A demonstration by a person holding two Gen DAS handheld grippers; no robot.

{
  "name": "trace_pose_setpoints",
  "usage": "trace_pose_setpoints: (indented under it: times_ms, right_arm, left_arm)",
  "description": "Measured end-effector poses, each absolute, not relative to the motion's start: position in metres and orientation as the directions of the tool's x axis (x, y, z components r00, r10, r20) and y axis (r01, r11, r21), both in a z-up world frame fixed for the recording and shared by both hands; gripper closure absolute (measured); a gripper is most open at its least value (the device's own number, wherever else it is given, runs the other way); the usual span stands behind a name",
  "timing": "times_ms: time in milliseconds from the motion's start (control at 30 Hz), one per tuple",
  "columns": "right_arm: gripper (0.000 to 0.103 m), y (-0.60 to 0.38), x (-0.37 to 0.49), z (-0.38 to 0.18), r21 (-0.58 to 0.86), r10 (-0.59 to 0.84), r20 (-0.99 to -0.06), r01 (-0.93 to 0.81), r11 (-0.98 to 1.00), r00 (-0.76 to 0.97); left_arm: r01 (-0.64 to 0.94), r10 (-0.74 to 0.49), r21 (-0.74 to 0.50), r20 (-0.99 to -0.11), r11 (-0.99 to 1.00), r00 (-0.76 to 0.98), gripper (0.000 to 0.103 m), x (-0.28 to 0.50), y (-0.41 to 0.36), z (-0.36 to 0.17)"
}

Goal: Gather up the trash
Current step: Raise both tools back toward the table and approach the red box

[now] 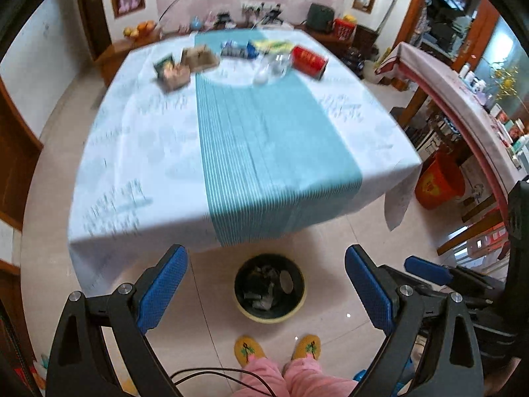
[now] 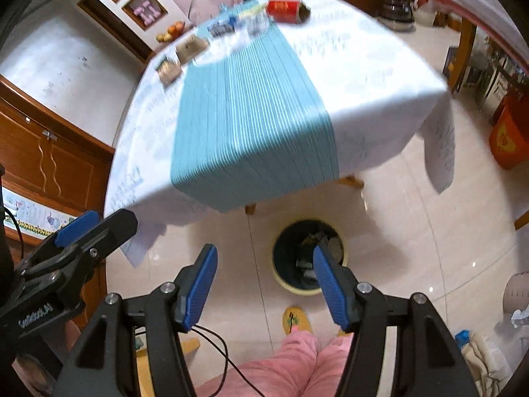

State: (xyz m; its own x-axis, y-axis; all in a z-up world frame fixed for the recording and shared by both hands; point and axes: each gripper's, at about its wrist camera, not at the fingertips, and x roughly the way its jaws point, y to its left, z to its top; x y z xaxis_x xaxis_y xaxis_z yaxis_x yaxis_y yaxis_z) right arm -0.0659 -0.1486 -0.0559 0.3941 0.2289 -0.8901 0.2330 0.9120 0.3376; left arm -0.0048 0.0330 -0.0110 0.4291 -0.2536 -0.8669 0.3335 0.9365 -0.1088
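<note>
A round trash bin (image 1: pixel 269 287) with a yellow rim stands on the floor in front of the table and holds several scraps; it also shows in the right wrist view (image 2: pixel 297 258). My left gripper (image 1: pixel 266 266) is open and empty above the bin. My right gripper (image 2: pixel 264 264) is open and empty, held above the floor beside the bin. On the far end of the table lie a red box (image 1: pixel 309 61), snack packets (image 1: pixel 172 69) and clear plastic items (image 1: pixel 271 67). The red box also shows in the right wrist view (image 2: pixel 286 10).
The table (image 1: pixel 132 152) has a white cloth with a teal runner (image 1: pixel 264 145). An orange bucket (image 1: pixel 438 182) stands on the floor to the right. Wooden cabinets (image 2: pixel 49 158) are at left. The person's yellow slippers (image 1: pixel 248 349) are on the floor below the bin.
</note>
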Motion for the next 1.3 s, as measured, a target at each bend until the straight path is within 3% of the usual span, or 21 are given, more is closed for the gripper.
trace_pose_setpoints:
  times_ms: [233,700,1000,1300]
  right_arm:
    - [0.042,-0.156,-0.058,-0.008,0.308,0.148,-0.854,0.256,0.917,0.498]
    - [0.042,-0.158,-0.03,0.049,0.283,0.057,-0.779,0.269,0.921,0.624]
    - [0.042,-0.166,0.013,0.049,0.265,0.063,-0.786,0.243,0.933,0.615]
    - [0.042,-0.213,0.107,0.023,0.289,0.15,-0.798,0.152,0.945,0.583]
  left_arm:
    - [0.398,-0.306,-0.107,-0.823,0.911,0.479,0.008,0.012,0.035,0.032]
    - [0.516,-0.327,0.031,-0.741,0.856,0.587,0.008,0.043,0.015,0.082]
    - [0.509,-0.321,0.026,-0.748,0.861,0.581,0.008,0.085,-0.009,0.086]
    - [0.42,-0.208,0.06,-0.799,0.905,0.564,0.008,0.166,-0.058,0.06]
